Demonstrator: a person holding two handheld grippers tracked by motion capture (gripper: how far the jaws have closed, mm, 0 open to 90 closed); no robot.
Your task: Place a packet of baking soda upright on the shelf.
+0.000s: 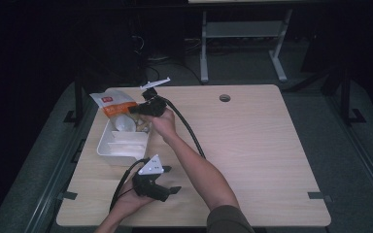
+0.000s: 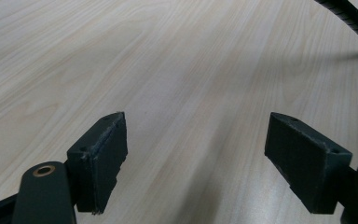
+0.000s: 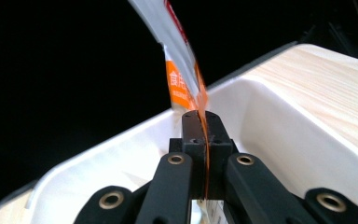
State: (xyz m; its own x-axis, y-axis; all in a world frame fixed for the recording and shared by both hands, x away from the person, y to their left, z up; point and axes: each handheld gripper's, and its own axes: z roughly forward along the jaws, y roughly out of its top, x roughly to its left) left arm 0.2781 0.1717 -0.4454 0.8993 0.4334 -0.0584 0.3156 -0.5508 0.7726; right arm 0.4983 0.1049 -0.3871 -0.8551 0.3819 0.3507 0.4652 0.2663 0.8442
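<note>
The right gripper (image 3: 204, 135), clamped on the orange packet (image 3: 182, 70), apparently lifted it above the white tray (image 3: 307, 140); next, carrying it clear, while the left gripper (image 2: 196, 163) gaped wide, empty.

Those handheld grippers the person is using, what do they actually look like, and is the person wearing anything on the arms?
Each is black. The left gripper has two blocky dark jaws on arms with brass-coloured rivets, and a grey three-cornered plate on top. The right gripper has the same black jaws and rivets. A thick black cable trails from it. A dark sleeve shows at the right upper arm.

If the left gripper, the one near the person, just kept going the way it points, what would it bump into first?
Probably nothing soon: the left gripper, its jaws open, points low across bare table. The black cable lies off to one side.
</note>
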